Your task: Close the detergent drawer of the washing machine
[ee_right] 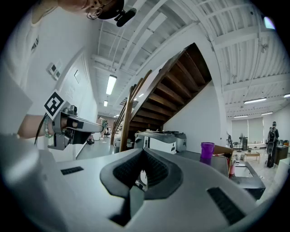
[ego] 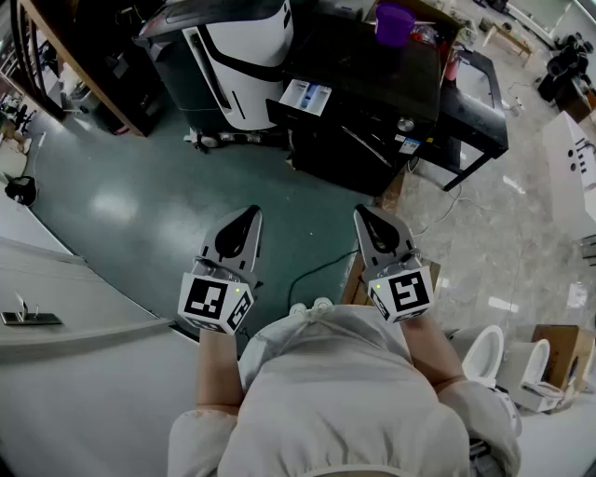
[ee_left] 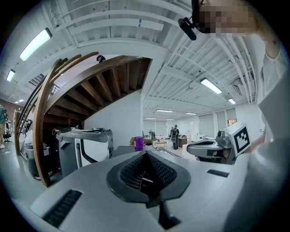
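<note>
Two grippers hang well short of the black front-loading washing machine [ego: 372, 102].

Head view: its white pulled-out detergent drawer [ego: 305, 97] lies straight ahead, long axis pointing back at the person, about midway between left gripper [ego: 248, 220] and right gripper [ego: 367, 218].

Left gripper view: jaws pressed together, empty; drawer hidden behind them.

Right gripper view: jaws likewise closed on nothing; drawer not discernible.

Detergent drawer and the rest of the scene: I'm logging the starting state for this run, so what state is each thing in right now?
detergent drawer: pulled out of the washing machine, open.
left gripper: jaws together, nothing between them, apart from the machine.
right gripper: jaws together, nothing between them, apart from the machine.
purple cup: upright on top of the machine.
</note>
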Available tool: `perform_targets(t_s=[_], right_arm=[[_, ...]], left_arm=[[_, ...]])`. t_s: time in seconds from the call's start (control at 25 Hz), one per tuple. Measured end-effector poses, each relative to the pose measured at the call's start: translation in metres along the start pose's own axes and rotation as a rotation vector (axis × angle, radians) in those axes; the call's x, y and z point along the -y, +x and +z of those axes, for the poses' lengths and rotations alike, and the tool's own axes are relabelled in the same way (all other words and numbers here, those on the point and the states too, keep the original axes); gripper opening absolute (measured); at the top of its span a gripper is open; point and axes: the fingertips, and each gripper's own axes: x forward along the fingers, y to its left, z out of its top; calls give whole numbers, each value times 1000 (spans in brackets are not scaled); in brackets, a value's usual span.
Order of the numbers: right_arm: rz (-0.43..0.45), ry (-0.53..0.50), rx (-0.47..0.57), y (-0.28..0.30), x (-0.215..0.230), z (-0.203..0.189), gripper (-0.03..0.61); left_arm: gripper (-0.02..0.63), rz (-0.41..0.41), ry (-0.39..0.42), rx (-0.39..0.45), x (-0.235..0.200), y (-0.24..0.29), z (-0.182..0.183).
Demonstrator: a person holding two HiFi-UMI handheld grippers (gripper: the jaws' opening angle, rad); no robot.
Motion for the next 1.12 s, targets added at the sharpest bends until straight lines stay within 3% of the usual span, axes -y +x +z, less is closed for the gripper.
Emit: perform_targets(t_s=[0.44,0.8,1.12], right_arm=[[-21,1,3,10,-6,3,2],[-100,71,-15,25,-19,-4,5],[-126,97,-111,57,-28,-33,6]], left_arm=[[18,-17,-11,11,-14,1,0],[18,-50,-15,14,-35,-12,-5],[18,-51,-50,-10,-66,-6,-21]])
